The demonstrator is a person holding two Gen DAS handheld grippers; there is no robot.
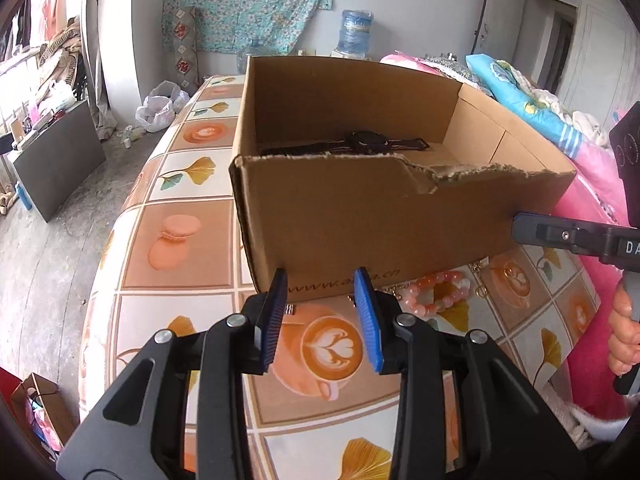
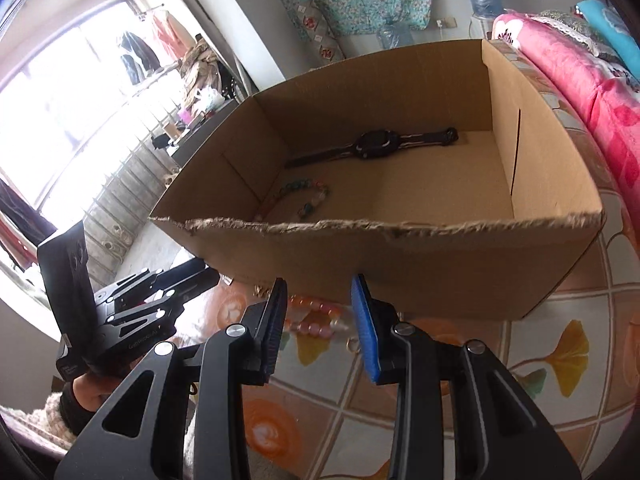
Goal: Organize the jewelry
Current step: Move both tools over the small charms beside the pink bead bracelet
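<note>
An open cardboard box (image 1: 360, 216) stands on the patterned table; it also shows in the right wrist view (image 2: 400, 264). Inside lie a black wristwatch (image 2: 372, 145) (image 1: 360, 143) and a multicoloured bead bracelet (image 2: 304, 196). A pink bead bracelet (image 1: 436, 294) (image 2: 316, 316) lies on the table against the box's near wall. A small metal piece (image 1: 290, 310) lies by the box's foot. My left gripper (image 1: 322, 280) is open and empty, just short of the box wall. My right gripper (image 2: 320, 284) is open and empty above the pink bracelet; it shows at the right edge (image 1: 520, 228) of the left wrist view.
The table's cloth (image 1: 176, 240) has coffee and leaf tiles; its left edge drops to the floor. Pink bedding (image 2: 580, 88) lies behind the box on the right. A small ring (image 2: 353, 345) lies by the right finger. Water jugs (image 1: 354, 32) stand at the far wall.
</note>
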